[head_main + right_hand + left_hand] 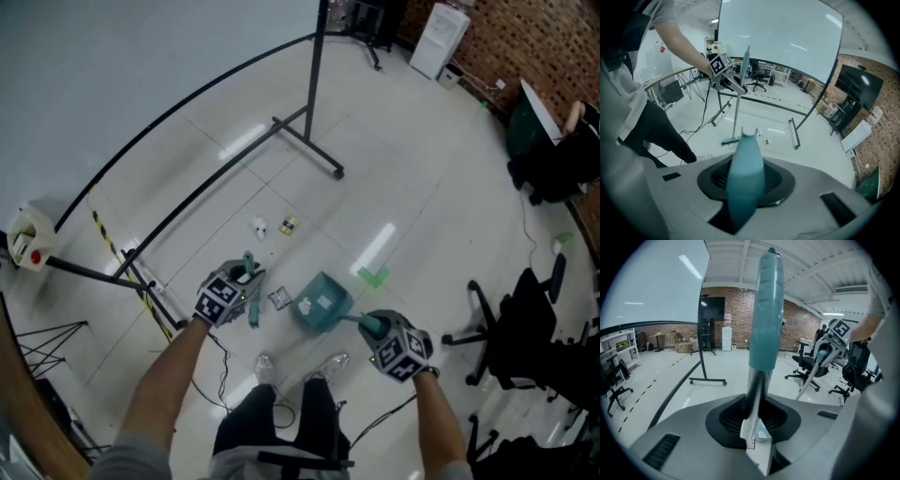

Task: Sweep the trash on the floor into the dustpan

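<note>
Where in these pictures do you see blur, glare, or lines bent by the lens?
Head view: the lens bends the black stand bar into an arc, and light glares on the floor. Left gripper view: the near broom handle looks soft. Right gripper view: the dustpan handle is blurred.

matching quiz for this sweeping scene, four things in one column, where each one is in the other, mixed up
1 broom
2 dustpan
3 crumpled white scrap
4 green floor patch

a floor, just right of the dustpan
b gripped in the right claw
c gripped in the left claw
d floor, beyond the broom

Pairs: 1-c, 2-b, 3-d, 4-a
</note>
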{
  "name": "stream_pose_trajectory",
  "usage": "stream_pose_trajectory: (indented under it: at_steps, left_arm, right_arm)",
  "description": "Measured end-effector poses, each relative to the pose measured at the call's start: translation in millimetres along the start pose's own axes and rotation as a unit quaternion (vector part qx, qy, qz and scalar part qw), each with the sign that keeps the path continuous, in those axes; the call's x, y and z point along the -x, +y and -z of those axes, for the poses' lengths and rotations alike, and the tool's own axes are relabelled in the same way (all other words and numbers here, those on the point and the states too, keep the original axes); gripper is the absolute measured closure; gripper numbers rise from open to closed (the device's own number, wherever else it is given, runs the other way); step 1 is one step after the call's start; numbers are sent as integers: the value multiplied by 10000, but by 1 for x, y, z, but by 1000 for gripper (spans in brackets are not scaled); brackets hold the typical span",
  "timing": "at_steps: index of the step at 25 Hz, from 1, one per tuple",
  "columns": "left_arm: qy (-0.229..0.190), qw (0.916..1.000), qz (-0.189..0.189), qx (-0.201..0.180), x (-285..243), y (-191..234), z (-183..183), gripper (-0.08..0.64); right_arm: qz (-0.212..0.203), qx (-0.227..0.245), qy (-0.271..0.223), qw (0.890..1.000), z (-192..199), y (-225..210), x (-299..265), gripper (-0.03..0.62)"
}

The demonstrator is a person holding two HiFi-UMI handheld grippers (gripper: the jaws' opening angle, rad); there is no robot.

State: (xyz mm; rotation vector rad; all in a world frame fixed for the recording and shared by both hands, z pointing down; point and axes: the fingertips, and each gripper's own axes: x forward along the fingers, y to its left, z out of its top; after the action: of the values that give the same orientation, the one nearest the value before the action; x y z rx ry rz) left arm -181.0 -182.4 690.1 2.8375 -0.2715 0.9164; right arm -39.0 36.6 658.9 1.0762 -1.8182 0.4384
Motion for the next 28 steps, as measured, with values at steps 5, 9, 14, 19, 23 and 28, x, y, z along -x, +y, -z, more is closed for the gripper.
stream_pose_trajectory:
  at_steps: [5, 9, 14, 19, 23, 28]
  left_arm:
    - [-54, 9998, 7, 179, -5, 1, 39, 488]
    - [-167, 9995, 235, 140, -17, -12, 37, 486]
    - [43, 9983, 525, 232, -20, -42, 32, 483]
    - [-198, 9953, 886, 324, -37, -74, 25, 482]
    - [-288, 9931, 1107, 238, -40, -91, 10, 482]
    - [-269, 9948, 978, 22, -31, -76, 7, 487]
  right_arm:
    - [-191, 68, 102, 9997, -12, 23, -19, 491]
    - [-261, 105, 112, 9995, -16, 31, -26, 492]
    - [-290, 165, -9, 9994, -25, 35, -27, 492]
    - [-404, 196, -268, 9986, -41, 48, -38, 492]
    - [-436, 216, -418, 9979, -59, 51, -51, 492]
    - [-419, 317, -403, 9978, -68, 45, -53, 491]
